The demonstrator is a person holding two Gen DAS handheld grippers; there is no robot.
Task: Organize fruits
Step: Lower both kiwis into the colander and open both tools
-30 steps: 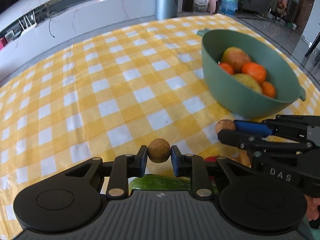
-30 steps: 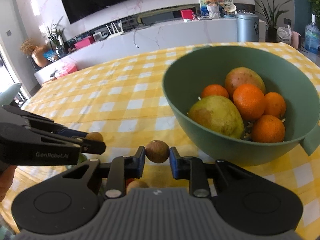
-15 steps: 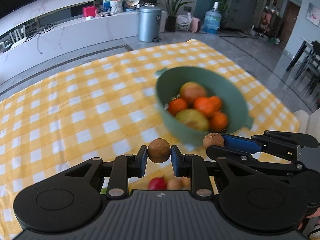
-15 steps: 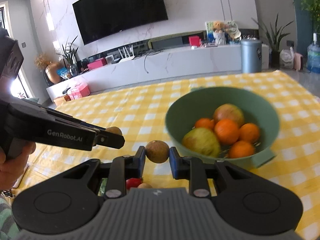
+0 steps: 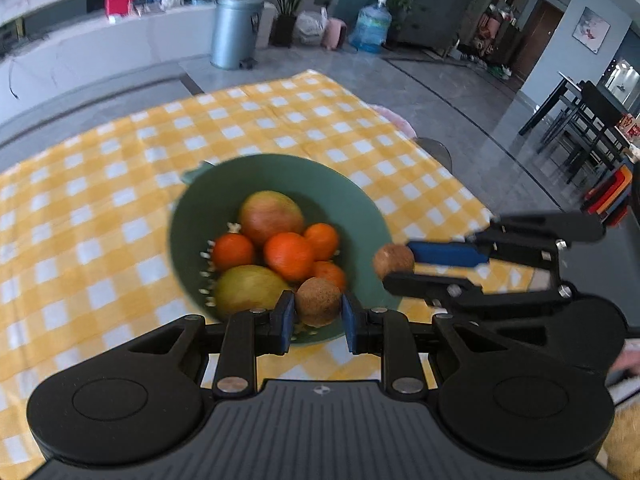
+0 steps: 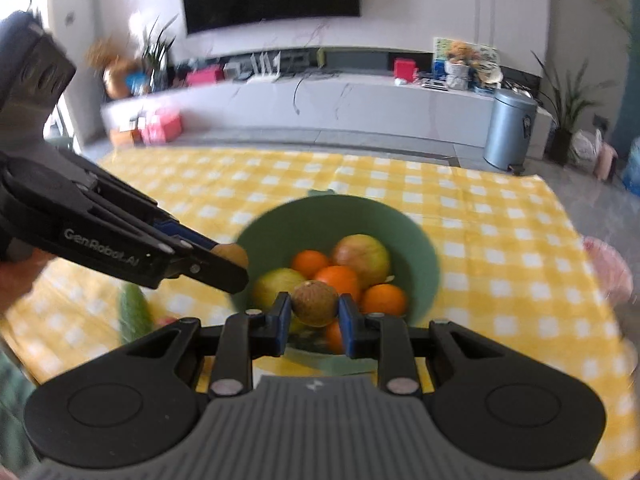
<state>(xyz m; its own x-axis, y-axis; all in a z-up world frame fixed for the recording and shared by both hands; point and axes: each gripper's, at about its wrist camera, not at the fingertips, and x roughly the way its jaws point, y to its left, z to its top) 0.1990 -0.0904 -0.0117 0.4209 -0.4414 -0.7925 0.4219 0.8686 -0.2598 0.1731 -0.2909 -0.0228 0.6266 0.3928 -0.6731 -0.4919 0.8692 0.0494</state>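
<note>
Green bowl (image 5: 360, 200): four oranges (image 5: 288, 256), two mangoes (image 5: 271, 216)

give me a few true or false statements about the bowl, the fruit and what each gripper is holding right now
1. The left gripper is shut on a small round brown fruit. True.
2. The right gripper is empty. False: it is clamped on a second brown fruit.
3. The green bowl holds only oranges. False: besides the oranges there are two larger yellow-green and reddish fruits.
4. The bowl stands on a yellow and white checked tablecloth. True.
5. The bowl lies tipped over. False: it stands upright.
</note>
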